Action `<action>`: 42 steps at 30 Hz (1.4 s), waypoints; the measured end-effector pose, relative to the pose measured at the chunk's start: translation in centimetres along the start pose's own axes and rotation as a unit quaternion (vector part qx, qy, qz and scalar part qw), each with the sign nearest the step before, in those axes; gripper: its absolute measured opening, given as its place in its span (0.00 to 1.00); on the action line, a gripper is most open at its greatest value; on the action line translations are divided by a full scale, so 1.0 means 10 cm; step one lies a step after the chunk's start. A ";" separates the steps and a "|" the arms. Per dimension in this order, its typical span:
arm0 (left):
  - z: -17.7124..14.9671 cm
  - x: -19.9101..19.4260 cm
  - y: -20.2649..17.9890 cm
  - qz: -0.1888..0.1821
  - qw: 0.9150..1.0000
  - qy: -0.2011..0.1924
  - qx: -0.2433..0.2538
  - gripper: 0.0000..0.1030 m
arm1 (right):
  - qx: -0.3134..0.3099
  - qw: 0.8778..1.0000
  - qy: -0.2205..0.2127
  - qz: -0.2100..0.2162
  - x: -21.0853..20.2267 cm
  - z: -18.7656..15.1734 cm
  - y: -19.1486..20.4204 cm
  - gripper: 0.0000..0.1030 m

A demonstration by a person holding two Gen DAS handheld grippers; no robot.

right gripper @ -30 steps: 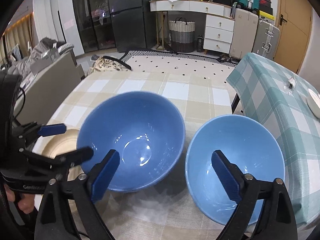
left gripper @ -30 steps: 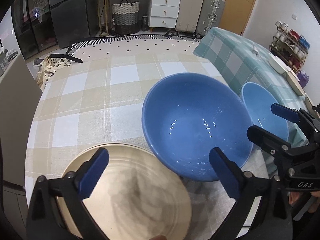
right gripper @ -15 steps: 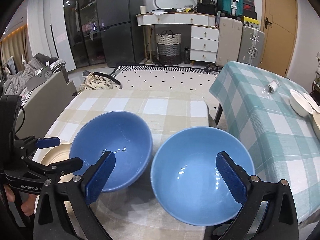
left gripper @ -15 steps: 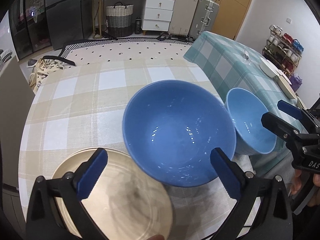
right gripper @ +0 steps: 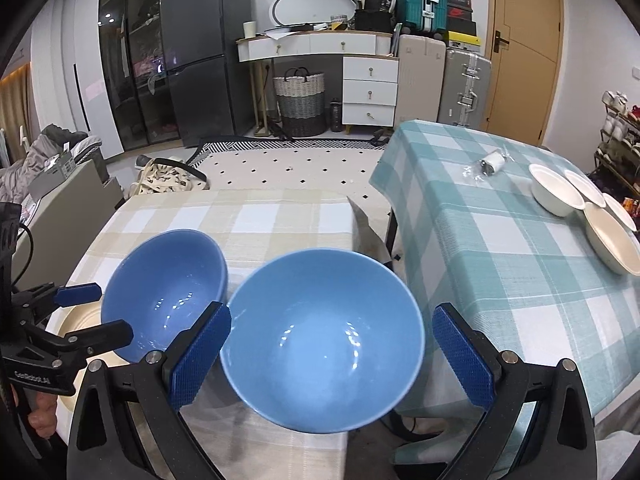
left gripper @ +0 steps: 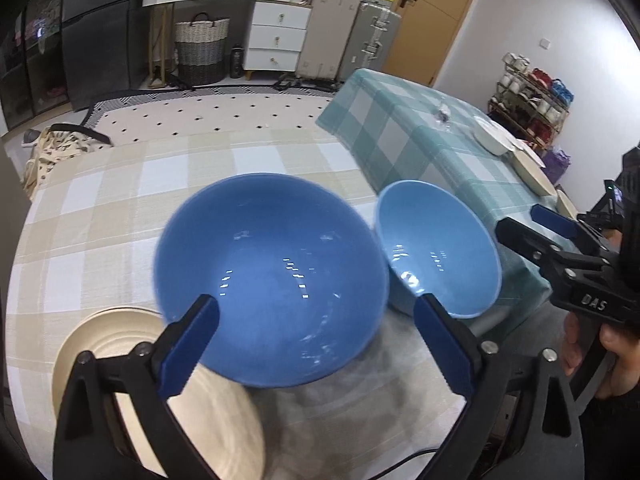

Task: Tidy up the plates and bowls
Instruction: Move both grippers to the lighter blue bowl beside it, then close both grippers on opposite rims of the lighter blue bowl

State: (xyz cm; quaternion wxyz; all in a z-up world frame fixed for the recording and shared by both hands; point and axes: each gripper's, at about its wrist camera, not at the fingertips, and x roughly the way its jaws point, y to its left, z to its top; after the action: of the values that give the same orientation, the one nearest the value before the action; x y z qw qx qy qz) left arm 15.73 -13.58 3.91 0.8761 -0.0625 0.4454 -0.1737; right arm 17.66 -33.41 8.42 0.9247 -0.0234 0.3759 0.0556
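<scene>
On the beige checked table [left gripper: 100,200], we see 2 blue bowls side by side.
Our left gripper [left gripper: 316,344], jaws just narrowing yet spread, frames the darker bowl [left gripper: 268,276] beside a cream plate [left gripper: 104,344]; our right gripper [right gripper: 328,356] gapes around the lighter bowl [right gripper: 324,336] without touching.

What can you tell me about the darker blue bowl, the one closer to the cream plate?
The darker blue bowl is deep, round and glossy, looks ceramic, and is empty. It stands upright on the beige checked tablecloth, overlapping the cream plate in this view, with the lighter blue bowl close beside it. Nothing grips it.
</scene>
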 end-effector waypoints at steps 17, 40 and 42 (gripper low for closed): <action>-0.13 0.10 -0.65 -0.075 0.995 0.018 0.059 0.44 | 0.018 1.000 0.015 0.002 0.06 -0.08 -0.22 0.88; -0.08 0.63 -0.78 -0.042 0.997 0.064 -0.007 0.43 | 0.052 0.995 0.082 -0.014 0.50 -0.27 -0.49 0.51; -0.07 0.66 -0.78 -0.036 0.997 0.066 -0.006 0.43 | 0.054 0.995 0.088 -0.015 0.57 -0.28 -0.51 0.50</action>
State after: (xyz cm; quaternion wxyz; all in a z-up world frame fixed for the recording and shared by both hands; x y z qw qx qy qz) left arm 16.82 -23.15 0.50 0.8379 -0.0720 0.5004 -0.2058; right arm 20.35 -38.20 2.44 0.8887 0.0163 0.4579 0.0187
